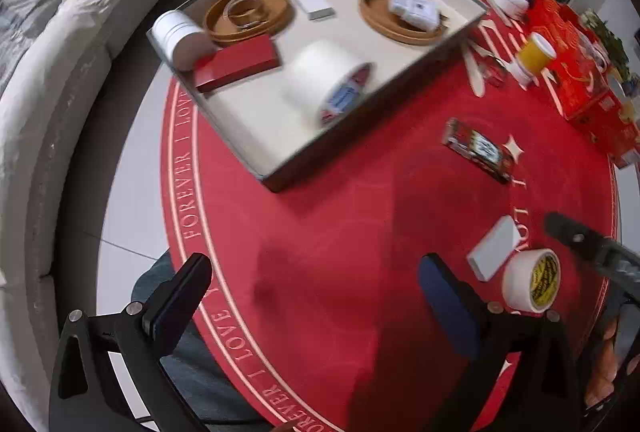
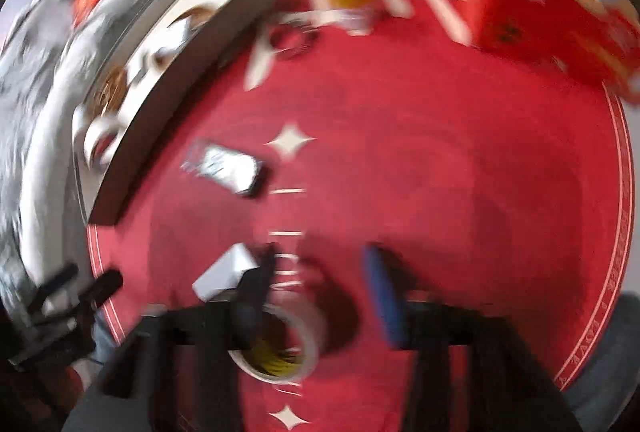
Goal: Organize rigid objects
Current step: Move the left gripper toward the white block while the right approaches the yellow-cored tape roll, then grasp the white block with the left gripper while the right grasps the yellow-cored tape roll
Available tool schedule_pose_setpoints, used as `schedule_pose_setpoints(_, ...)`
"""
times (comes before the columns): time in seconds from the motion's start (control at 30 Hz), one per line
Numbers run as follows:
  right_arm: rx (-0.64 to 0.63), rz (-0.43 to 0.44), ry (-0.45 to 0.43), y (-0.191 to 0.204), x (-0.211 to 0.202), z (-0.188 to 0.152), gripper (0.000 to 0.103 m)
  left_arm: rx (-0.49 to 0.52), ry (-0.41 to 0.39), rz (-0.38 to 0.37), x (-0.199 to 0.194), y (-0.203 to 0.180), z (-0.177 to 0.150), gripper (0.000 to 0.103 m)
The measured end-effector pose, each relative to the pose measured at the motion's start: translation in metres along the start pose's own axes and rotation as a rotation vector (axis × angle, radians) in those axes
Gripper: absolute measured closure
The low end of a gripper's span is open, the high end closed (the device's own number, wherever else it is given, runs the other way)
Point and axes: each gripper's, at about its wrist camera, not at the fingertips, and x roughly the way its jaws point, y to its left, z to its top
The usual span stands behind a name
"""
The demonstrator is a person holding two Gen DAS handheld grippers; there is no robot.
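While both grippers point steeply down at the red tablecloth (image 1: 360, 232), the left gripper (image 1: 316, 296) hangs released over bare cloth, and the right gripper (image 2: 320, 292), jaws apart, straddles the tape roll (image 2: 280, 348) without pinching it. The tray (image 1: 280, 168) sits beyond; a sofa (image 1: 48, 112) curves alongside.

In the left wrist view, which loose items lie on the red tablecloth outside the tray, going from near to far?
Small tape roll → grey block → dark snack wrapper → yellow jar, far right of the tray.
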Motion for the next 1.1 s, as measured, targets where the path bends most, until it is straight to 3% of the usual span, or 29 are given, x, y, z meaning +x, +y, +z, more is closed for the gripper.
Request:
schedule_pose_setpoints(0.03, 0.010, 0.004, -0.020, -0.008, -0.005, -0.001, 0.019, 0.011, -0.003, -0.013, -0.001, -0.007, 0.000, 0.000)
schedule_pose_setpoints(0.17, -0.049, -0.030, -0.088, -0.017, -0.025, -0.016, 0.019, 0.015, 0.018, -0.107, 0.001, -0.037, 0.008, 0.000)
schedule_pose_setpoints(0.33, 0.009, -0.012, -0.080, -0.033, -0.026, -0.033, 0.019, 0.005, 0.052, -0.170, 0.020, -0.075, 0.022, 0.000)
schedule_pose_setpoints(0.4, 0.035, -0.007, -0.079, -0.039, -0.027, -0.039, 0.019, 0.021, 0.091, -0.163, 0.033, -0.085, 0.022, 0.000)
schedule_pose_setpoints(0.47, 0.046, -0.002, -0.079, -0.042, -0.029, -0.041, 0.019, 0.070, 0.067, -0.105, 0.033, -0.094, 0.018, 0.000)
schedule_pose_setpoints(0.63, -0.014, 0.027, -0.099, -0.036, -0.039, -0.046, 0.019, 0.026, 0.044, -0.103, 0.029, -0.069, 0.010, 0.000)
schedule_pose_setpoints(0.8, -0.241, 0.070, -0.067, 0.007, -0.032, -0.056, 0.019, 0.002, 0.037, -0.104, 0.027, -0.050, 0.009, 0.000)
schedule_pose_setpoints(0.97, -0.408, -0.004, -0.058, 0.048, -0.010, -0.060, 0.019, -0.008, 0.040, -0.104, 0.023, -0.038, 0.006, 0.000)
schedule_pose_setpoints(1.1, -0.437, -0.079, -0.045, 0.059, 0.010, -0.051, 0.023, -0.030, 0.051, -0.098, 0.026, -0.029, 0.008, 0.000)
